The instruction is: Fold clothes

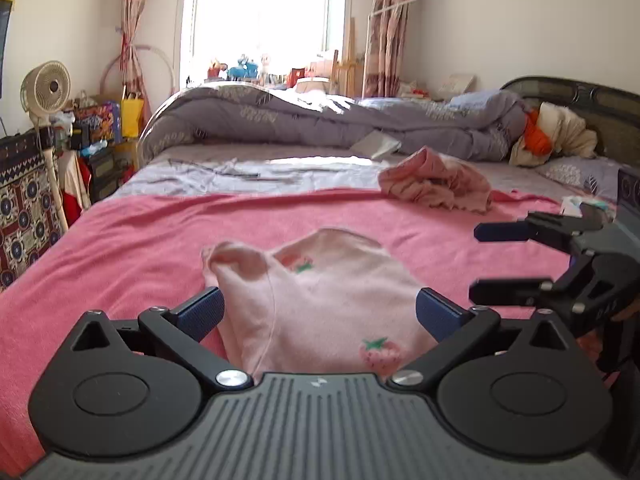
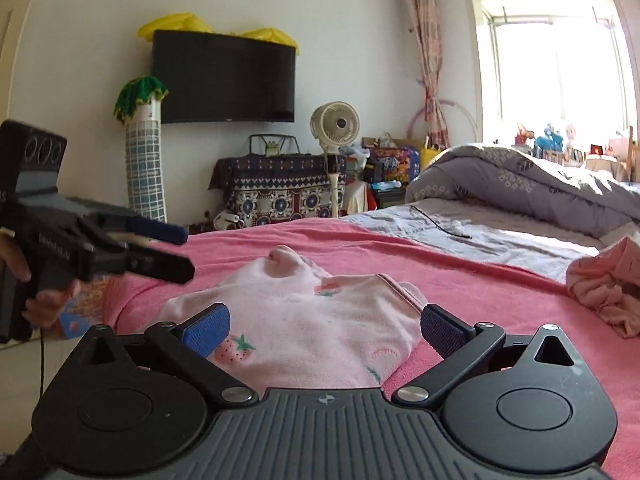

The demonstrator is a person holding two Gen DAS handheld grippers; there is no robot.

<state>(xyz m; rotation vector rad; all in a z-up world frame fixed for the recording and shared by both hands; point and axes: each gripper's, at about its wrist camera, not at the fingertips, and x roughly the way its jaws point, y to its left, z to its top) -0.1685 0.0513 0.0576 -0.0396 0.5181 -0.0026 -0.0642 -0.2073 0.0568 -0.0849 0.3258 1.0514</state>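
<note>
Pink strawberry top (image 1: 320,300) lies partly folded mid-blanket (image 1: 120,248) near your edge. Your left gripper (image 1: 320,312) and right gripper (image 2: 325,326) are both spread apart, empty. A crumpled garment (image 1: 436,184) toward the far right edge remains unfolded.

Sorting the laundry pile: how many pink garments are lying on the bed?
2. The strawberry-print top lies on the pink blanket just ahead of both hand-held grippers. A crumpled pink garment sits farther back toward the headboard. More may be hidden under the grey quilt.
</note>
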